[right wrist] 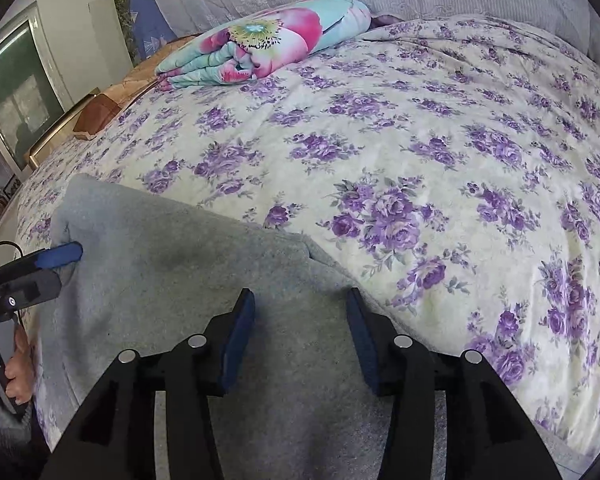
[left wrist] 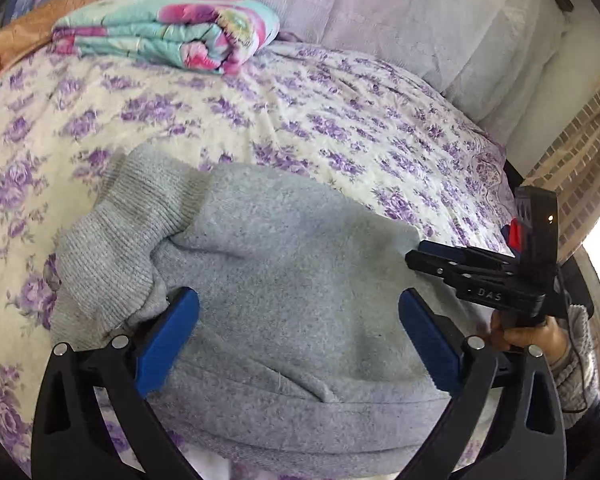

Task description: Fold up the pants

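Note:
Grey fleece pants [left wrist: 292, 280] lie folded in a thick bundle on the flowered bedspread [left wrist: 300, 120], with a ribbed cuff [left wrist: 112, 240] bunched at the bundle's left. My left gripper [left wrist: 298, 320] hangs just over the bundle, its blue pads [left wrist: 168, 332] wide apart and pinching nothing. The right gripper [left wrist: 416, 256] comes in from the right at the pants' edge, held by a hand [left wrist: 532, 340]. In the right wrist view the right gripper [right wrist: 302, 320] stands open above the grey pants [right wrist: 172, 264], with nothing caught between its pads. The left gripper's blue finger [right wrist: 64, 254] rests at the cloth's left edge.
A folded turquoise-and-pink quilt [right wrist: 260, 48] lies at the far side of the bed, before pale lilac pillows [left wrist: 380, 8]. A brown box [right wrist: 96, 114] and a window [right wrist: 20, 88] are off the bed's left edge. The bedspread [right wrist: 420, 160] stretches to the right.

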